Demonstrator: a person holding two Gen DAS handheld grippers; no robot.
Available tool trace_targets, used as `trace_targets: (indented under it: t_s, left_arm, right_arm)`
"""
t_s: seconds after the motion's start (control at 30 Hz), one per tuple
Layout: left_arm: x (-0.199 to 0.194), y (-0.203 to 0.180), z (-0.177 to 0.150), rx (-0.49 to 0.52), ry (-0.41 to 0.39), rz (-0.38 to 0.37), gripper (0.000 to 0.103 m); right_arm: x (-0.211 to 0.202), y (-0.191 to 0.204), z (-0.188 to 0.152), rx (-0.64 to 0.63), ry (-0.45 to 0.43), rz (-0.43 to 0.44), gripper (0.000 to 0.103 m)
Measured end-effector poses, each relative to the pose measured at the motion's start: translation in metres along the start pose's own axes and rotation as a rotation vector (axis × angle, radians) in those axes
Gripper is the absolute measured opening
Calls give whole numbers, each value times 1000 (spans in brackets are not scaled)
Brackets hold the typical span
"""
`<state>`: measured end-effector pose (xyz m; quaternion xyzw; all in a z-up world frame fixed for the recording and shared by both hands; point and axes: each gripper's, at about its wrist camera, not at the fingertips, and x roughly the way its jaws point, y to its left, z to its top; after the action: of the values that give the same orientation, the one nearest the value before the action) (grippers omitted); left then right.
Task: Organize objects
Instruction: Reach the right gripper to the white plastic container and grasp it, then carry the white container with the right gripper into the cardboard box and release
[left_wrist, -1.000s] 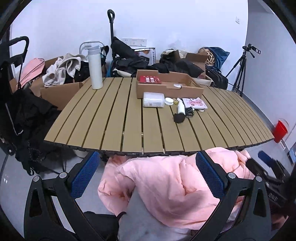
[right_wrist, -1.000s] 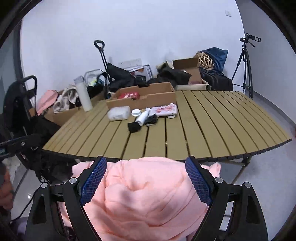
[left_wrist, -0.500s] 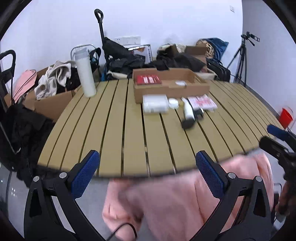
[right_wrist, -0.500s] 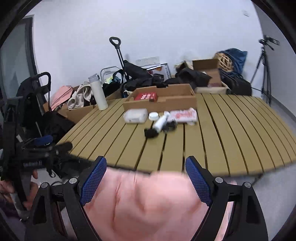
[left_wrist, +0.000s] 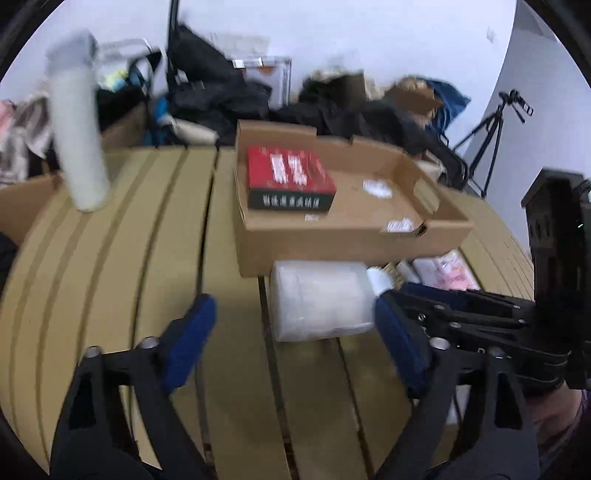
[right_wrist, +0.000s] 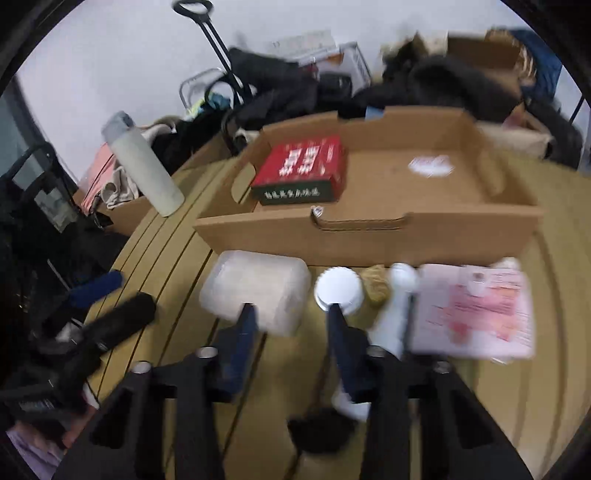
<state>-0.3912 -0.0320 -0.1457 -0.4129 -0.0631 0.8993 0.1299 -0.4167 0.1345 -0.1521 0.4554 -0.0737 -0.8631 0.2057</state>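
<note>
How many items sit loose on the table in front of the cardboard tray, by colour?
White or translucent: 3, the plastic box, round lid, tube
Pink: 1, the flat packet
Tan: 1, a small blurred lump
Black: 1, a blurred item at the tube's near end
Total: 6

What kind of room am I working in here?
Probably a makeshift recording or storage room: a slatted folding table, a camera tripod by the wall, and bags and clothes heaped behind.
</note>
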Motion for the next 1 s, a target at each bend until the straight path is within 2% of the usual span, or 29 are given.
trace_targets:
  t_s: [0.07,0.2,0.23,0.27,0.3,0.47,0.57,0.7,0.8,0.9,1.0]
  left_arm:
    - [13,6,-1,-4,23,-8,70]
    - [29,22,-3,-66,62,-124,53]
    - [28,23,-4,-86,64,-154,43]
    - [27,24,-4,-105,66,-187,38]
    - [24,21,-4,-107,58,-174,37]
    - [-1,8,-11,-94,38,-135,37]
    - [-47,-12,-24,-59,-8,-141,36]
    - [-111,-54,-58,-34,-27,-57,35]
    - [-145,-77,-73,-20,-76,-58,36]
    - [-158,-92,-75,-11,-87,-89,35]
    - [-164,-109,-65,25,-108,-96,36]
  right_arm:
    - [13,1,1,1,4,21,38]
    - [29,4,11,4,8,72,38]
    - [32,5,14,13,15,85,38]
    - [34,5,15,20,20,99,38]
    - [37,6,16,26,28,117,39]
    - [27,13,13,35,76,136,36]
    - [-13,25,-3,14,37,149,36]
    - [-78,36,-43,44,10,182,33]
    - [-120,35,-72,84,-23,202,31]
    - [-155,36,-84,56,-60,175,31]
    - [-174,34,-82,58,-95,141,31]
